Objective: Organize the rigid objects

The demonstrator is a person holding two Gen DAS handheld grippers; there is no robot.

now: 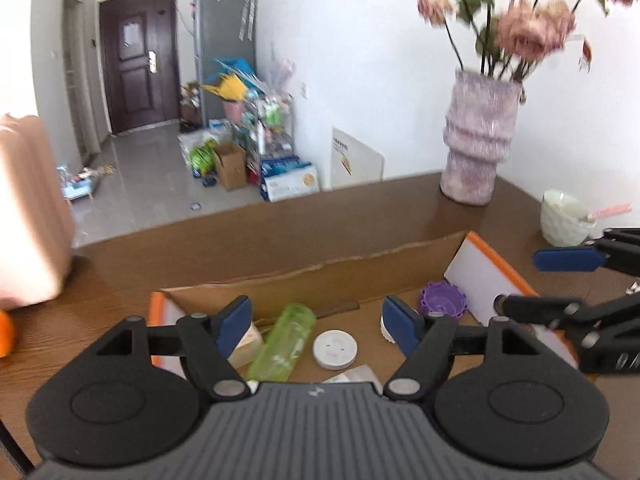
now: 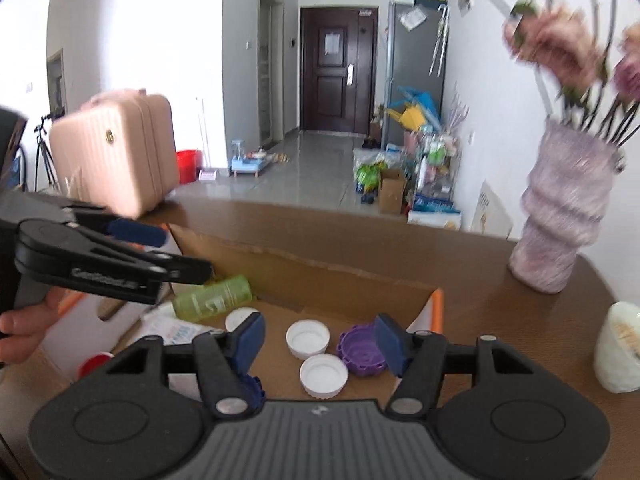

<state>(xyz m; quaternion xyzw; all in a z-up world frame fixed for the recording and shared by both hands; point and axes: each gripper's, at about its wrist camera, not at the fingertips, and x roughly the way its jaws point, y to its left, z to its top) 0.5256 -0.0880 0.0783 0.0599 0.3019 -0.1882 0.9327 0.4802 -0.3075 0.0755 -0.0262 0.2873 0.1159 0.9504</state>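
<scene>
Right wrist: vase (image 2: pixel 560 216), cup (image 2: pixel 618 352) flank cardboard box (image 2: pixel 304 264).

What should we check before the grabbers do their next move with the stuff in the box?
1. Left gripper open with nothing between its fingers: ok.
2. Right gripper open with nothing between its fingers: ok.
3. Green bottle inside the cardboard box, lying on its side: ok.
4. Purple cap and two white caps inside the box: ok.
5. Vase and white cup stand on the table outside the box, away from both grippers: ok.
6. Anything still left outside the box to sort: cannot tell.
</scene>
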